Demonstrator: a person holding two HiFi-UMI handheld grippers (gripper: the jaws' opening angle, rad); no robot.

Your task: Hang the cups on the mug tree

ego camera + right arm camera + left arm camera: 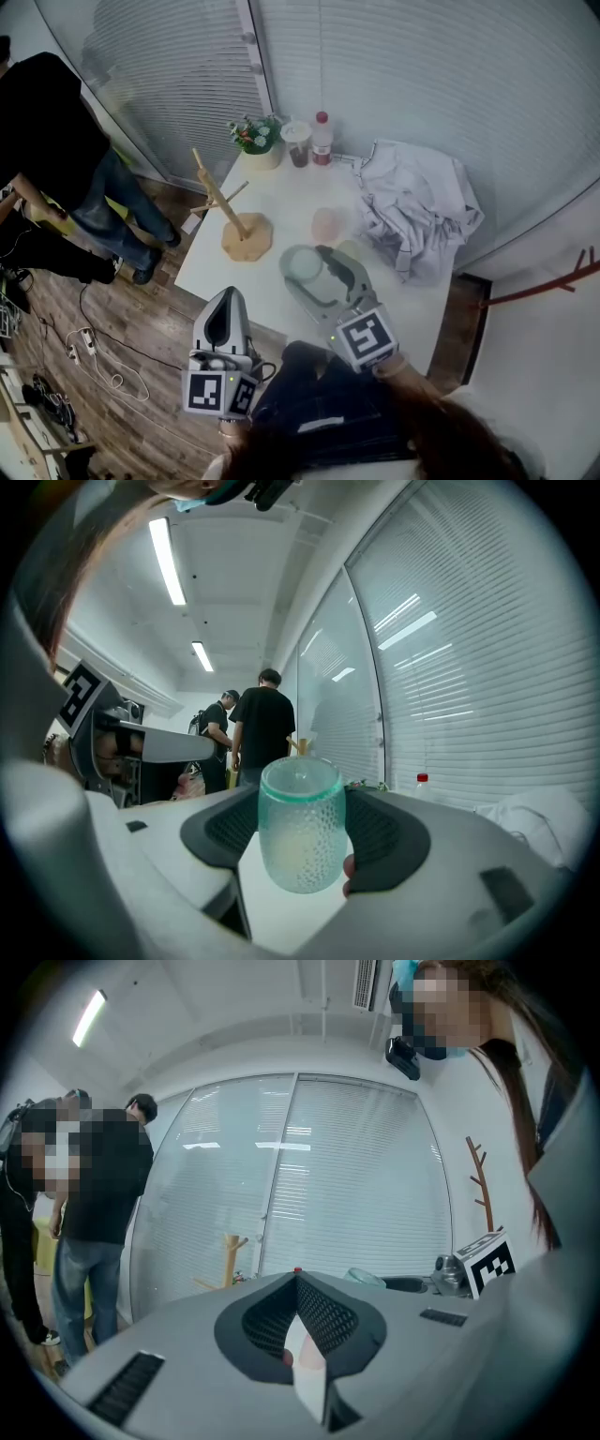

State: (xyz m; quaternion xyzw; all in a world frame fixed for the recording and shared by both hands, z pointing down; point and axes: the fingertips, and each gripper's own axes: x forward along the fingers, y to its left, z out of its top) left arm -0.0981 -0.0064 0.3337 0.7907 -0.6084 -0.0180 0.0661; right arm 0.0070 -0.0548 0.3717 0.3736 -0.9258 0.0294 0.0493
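Note:
A translucent green dimpled cup (304,267) (300,841) stands upright between the jaws of my right gripper (307,255) (300,803), over the near part of the white table (281,202). Both pads press on its sides, so the gripper is shut on it. The wooden mug tree (230,208) (232,1258) stands on its round base at the table's left edge, with bare pegs. A pink cup (326,225) sits in the middle of the table. My left gripper (225,294) (298,1279) hangs off the table's near left edge, jaws together and holding nothing.
A crumpled white cloth (417,206) covers the table's right side. A flower pot (258,139), a jar (298,143) and a red-capped bottle (322,139) stand at the far edge. People in dark clothes (56,159) stand on the wooden floor to the left. A coat stand (548,286) is at the right.

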